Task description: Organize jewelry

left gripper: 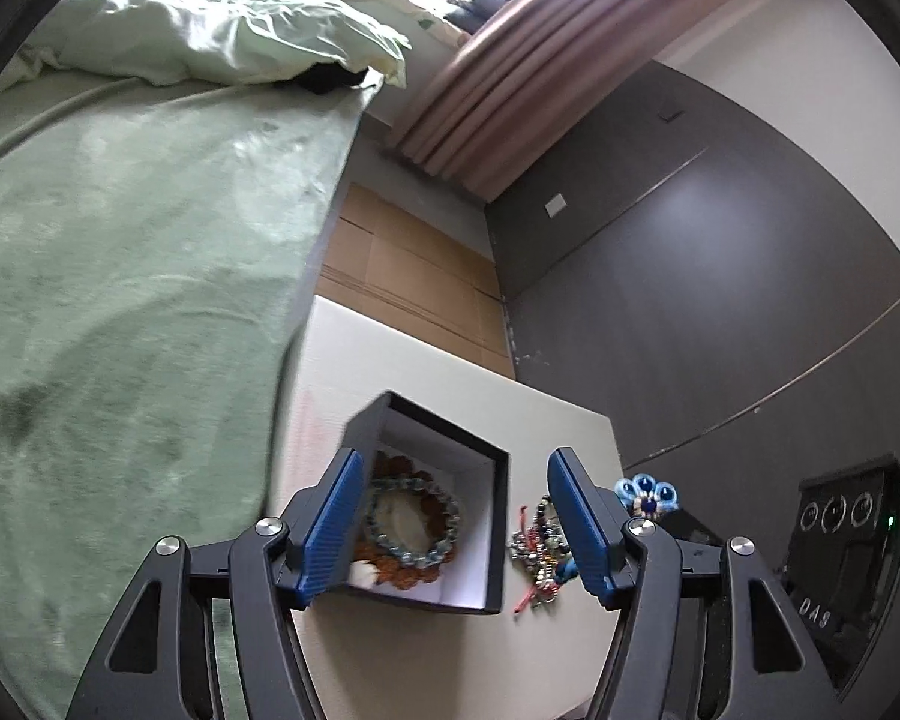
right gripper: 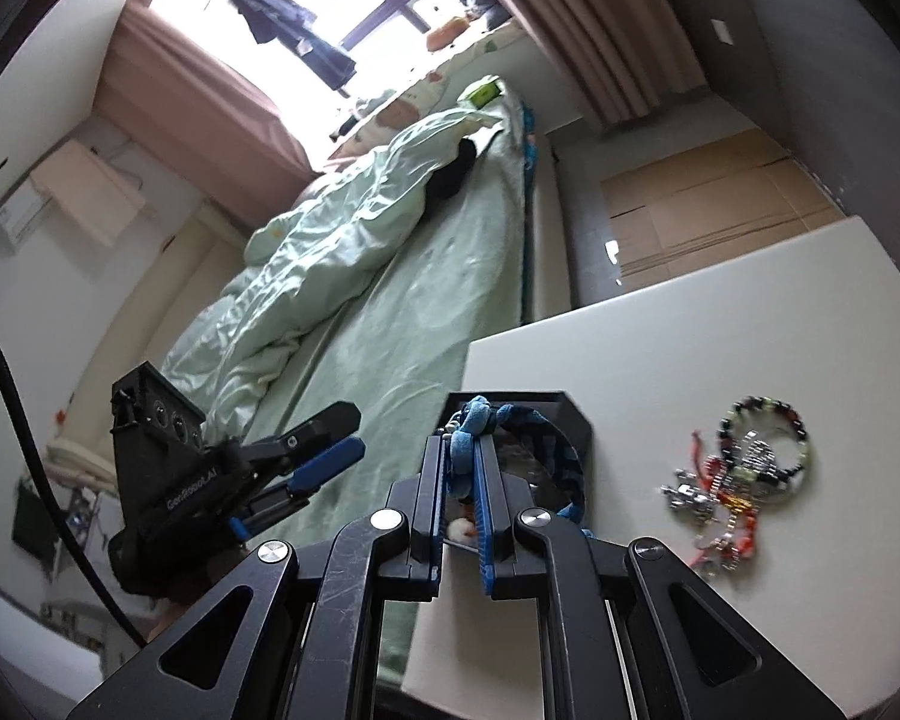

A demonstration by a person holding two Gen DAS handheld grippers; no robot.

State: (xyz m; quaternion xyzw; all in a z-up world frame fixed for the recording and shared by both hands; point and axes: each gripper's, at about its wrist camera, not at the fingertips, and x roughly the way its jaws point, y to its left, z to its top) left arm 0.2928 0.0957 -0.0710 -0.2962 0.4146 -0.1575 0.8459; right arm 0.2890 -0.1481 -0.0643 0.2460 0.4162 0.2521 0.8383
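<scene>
Two grippers: left gripper (left gripper: 453,519) spread wide above the black box (left gripper: 498,516); right gripper (right gripper: 462,480) clamped on a blue ornament (right gripper: 471,426).

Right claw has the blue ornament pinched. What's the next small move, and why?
Probably ease the right claw forward over the black box and lower it before releasing. It is shut on the blue ornament, the box stands open with bracelets inside, and the left claw is open and empty.
</scene>
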